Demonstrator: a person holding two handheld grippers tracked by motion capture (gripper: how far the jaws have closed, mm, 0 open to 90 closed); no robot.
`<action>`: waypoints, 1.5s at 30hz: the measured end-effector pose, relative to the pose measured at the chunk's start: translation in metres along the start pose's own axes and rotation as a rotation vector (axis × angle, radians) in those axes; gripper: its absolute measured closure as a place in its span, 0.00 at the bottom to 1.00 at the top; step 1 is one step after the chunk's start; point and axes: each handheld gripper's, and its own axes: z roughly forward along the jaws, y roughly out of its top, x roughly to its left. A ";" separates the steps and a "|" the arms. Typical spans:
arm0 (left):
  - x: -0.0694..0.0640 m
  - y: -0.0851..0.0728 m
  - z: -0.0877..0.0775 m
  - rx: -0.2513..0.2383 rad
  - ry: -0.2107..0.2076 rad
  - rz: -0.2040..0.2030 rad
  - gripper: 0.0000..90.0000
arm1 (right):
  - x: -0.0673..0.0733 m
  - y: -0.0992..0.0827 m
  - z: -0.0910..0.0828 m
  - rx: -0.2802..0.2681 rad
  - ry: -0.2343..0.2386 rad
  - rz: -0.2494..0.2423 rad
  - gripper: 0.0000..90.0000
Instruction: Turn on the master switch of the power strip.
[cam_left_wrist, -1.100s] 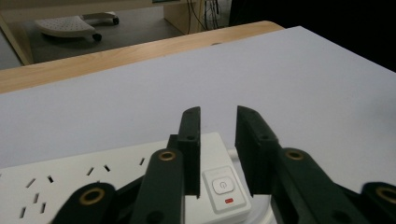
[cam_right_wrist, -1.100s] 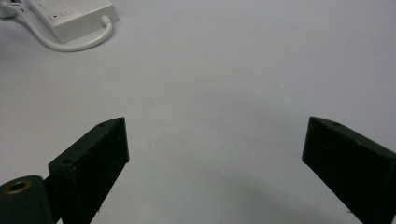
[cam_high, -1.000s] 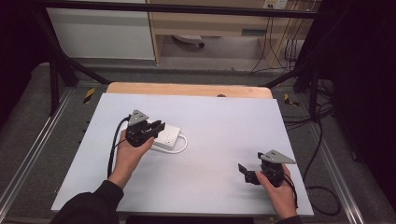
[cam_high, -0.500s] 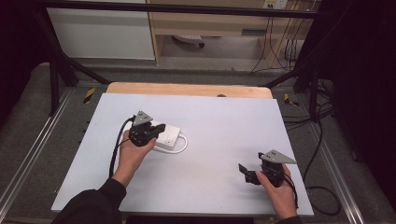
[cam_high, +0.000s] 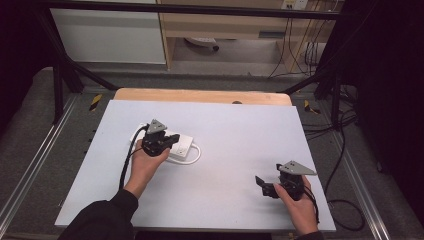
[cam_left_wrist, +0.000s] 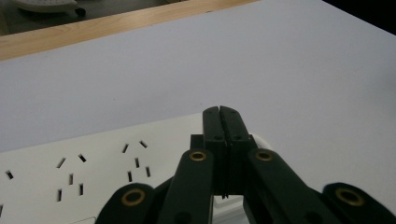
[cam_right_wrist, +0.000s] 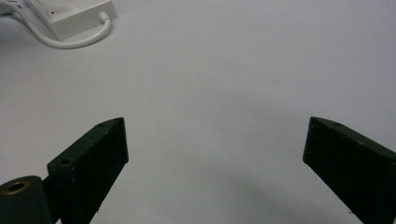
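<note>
A: The white power strip (cam_high: 181, 147) lies right under the left gripper (cam_left_wrist: 219, 114), its sockets to that gripper's left and its cord (cam_high: 196, 156) looping off the far end.

B: Then press straight down, gently, with the tips on the strip's end, likely at its switch, so it doesn't skid.

A: Those jaws have just been closing and now meet, nothing between them.

B: And the right gripper (cam_high: 265, 186)?

A: Well apart from the strip on the white table (cam_high: 240, 130), jaws wide, empty.
</note>
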 end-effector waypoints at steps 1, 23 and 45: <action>0.000 0.000 0.001 0.007 0.001 0.001 1.00 | 0.000 0.000 0.000 0.000 0.000 0.000 0.08; -0.005 -0.008 0.022 0.134 -0.008 0.028 1.00 | 0.000 0.000 0.000 0.005 -0.006 -0.006 0.08; -0.010 -0.010 0.028 0.167 0.001 0.067 1.00 | 0.000 0.000 0.000 0.005 -0.021 0.002 0.05</action>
